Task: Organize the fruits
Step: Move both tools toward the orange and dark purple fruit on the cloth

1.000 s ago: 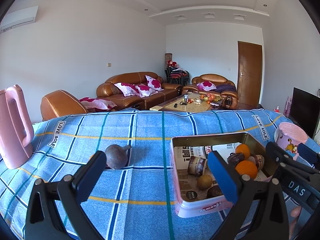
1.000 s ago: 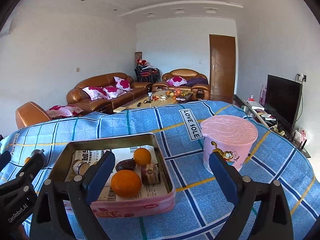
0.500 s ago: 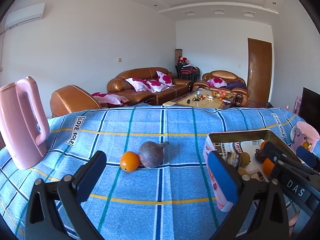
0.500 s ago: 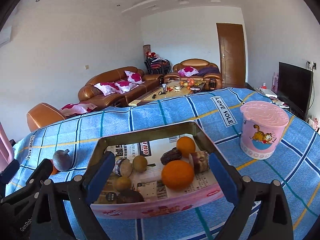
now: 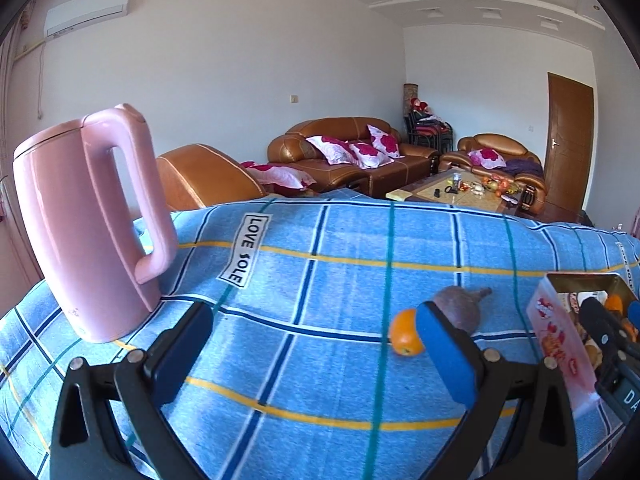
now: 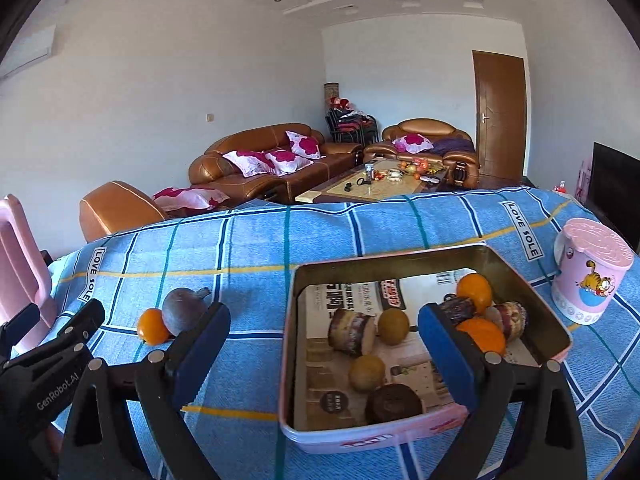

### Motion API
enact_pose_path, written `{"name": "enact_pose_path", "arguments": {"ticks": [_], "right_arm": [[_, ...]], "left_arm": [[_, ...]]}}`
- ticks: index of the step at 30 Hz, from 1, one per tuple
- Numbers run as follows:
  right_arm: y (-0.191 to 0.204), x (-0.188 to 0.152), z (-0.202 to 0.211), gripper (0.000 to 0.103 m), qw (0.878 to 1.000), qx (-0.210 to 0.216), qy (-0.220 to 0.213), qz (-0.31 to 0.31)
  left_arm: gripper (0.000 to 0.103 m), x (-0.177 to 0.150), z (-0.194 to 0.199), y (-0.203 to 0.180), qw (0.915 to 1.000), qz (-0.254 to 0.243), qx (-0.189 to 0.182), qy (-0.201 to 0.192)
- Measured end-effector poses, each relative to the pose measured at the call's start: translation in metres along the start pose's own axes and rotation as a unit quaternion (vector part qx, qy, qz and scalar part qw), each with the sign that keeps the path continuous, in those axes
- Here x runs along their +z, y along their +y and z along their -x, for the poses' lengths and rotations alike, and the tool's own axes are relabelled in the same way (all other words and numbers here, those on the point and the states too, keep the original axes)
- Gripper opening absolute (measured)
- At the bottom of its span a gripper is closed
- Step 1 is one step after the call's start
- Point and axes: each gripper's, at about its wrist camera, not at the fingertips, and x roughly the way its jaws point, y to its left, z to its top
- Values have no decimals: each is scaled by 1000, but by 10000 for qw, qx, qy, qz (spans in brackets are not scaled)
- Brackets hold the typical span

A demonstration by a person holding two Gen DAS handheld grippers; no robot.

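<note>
Blue checked tablecloth (image 6: 256, 248) is carrying a mostly filled pink tin tray (image 6: 532, 304); one small orange (image 6: 152, 331) and a purple-grey bulb-shaped fruit (image 6: 183, 312) are lying outside, both the left gripper (image 5: 316, 346) and the right gripper (image 6: 322, 340) gaping empty.

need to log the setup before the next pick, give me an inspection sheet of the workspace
surface: blue plaid tablecloth with LOVE SOLE labels.
job's things: pink tin lined with newspaper, holding oranges and other fruit; loose orange touching a dark purple fruit on the cloth, left of the tin.
clutter: pink kettle at the left end; pink lidded cup with a cartoon cat, right of the tin.
grippers: left gripper open, empty, above the cloth; right gripper open, empty, over the tin's near left side.
cables: nothing seen on the table.
surroundings: brown leather sofas, coffee table, wooden door, television at right.
</note>
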Motion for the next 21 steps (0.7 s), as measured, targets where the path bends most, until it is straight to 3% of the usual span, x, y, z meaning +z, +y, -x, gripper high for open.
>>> {"name": "enact_pose_path", "arguments": {"ticks": [8, 16, 21], "right_arm": [[45, 4, -26, 96, 9979, 453, 345, 304], [98, 9, -66, 95, 9902, 762, 784, 871], [108, 12, -97, 67, 9872, 703, 1228, 736]], "left_arm": [[103, 4, -24, 40, 9971, 307, 619, 311], [103, 1, -31, 56, 9949, 496, 725, 491], [103, 1, -31, 55, 9948, 479, 733, 520]]}}
